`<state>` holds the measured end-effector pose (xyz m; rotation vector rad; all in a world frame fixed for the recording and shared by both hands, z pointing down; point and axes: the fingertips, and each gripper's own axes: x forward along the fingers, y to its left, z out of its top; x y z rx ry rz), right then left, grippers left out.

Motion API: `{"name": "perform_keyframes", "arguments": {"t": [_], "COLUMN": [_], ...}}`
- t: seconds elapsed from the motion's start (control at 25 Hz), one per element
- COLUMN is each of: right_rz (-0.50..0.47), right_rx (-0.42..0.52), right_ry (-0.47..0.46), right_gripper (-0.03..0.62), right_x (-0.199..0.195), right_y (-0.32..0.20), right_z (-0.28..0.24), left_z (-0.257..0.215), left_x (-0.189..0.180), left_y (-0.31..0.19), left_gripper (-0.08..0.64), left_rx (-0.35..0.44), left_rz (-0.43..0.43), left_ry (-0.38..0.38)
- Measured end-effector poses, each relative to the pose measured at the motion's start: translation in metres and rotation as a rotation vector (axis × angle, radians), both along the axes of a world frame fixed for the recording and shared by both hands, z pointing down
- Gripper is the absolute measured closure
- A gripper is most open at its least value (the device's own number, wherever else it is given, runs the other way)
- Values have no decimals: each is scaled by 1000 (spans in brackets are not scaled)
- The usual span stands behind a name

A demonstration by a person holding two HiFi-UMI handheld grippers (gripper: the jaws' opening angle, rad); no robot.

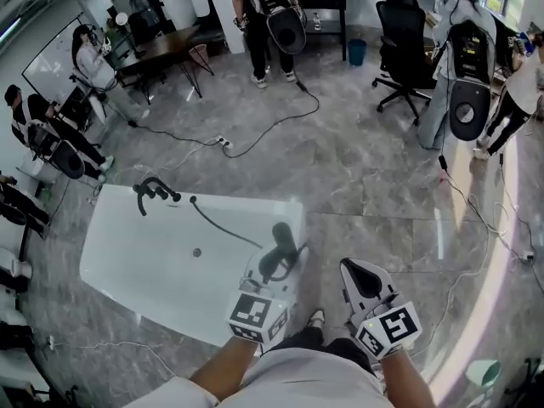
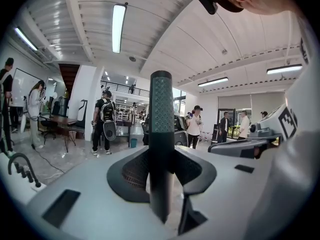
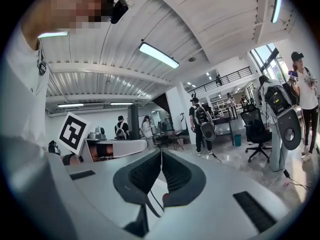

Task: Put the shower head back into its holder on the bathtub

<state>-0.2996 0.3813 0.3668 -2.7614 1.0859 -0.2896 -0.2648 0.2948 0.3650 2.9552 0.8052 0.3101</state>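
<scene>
The white bathtub [image 1: 127, 253] lies on the floor at the left. Its black faucet and holder [image 1: 153, 192] stand at its far rim and also show in the left gripper view as the faucet [image 2: 20, 166]. A thin dark hose [image 1: 223, 226] runs from there to the dark shower head [image 1: 279, 249]. My left gripper [image 1: 274, 263] is shut on the shower head's handle [image 2: 161, 129], which stands upright between the jaws [image 2: 161, 176] over the tub's near right corner. My right gripper [image 1: 361, 272] hangs beside it over the floor, pads together [image 3: 161, 159], holding nothing.
Black cables [image 1: 280, 121] and a power strip [image 1: 223, 143] lie on the marble floor beyond the tub. An office chair [image 1: 406, 45] and a blue bin [image 1: 357, 51] stand far right, a dark table [image 1: 161, 51] far left. Several people stand around the room's edges.
</scene>
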Motion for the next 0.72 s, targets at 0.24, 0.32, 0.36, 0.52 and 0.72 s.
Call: {"name": "perform_keyframes", "arguments": {"t": [0.24,0.32,0.36,0.52,0.72], "right_rz": [-37,-54,-69,-127,-221], "right_rx": [14,22,26,42,54], "right_ry": [17,19,18,10,-7], "right_gripper": [577,577,577,577,577], "right_x": [44,60,69,107,166], "right_y": [-3,-2,-1,5,17], "right_z": [-10,-10,-9,1,3], "left_z": [-9,-10,-9,-2,-2], "left_x": [36,48,54,86,135], "left_y": [-1,0,1,9,22], "left_gripper": [436,436,436,436,436], "left_rx": [-2,0,2,11,20], "left_rz": [-27,-45,-60,-113,-199], "left_ry": [13,16,16,11,-6]}}
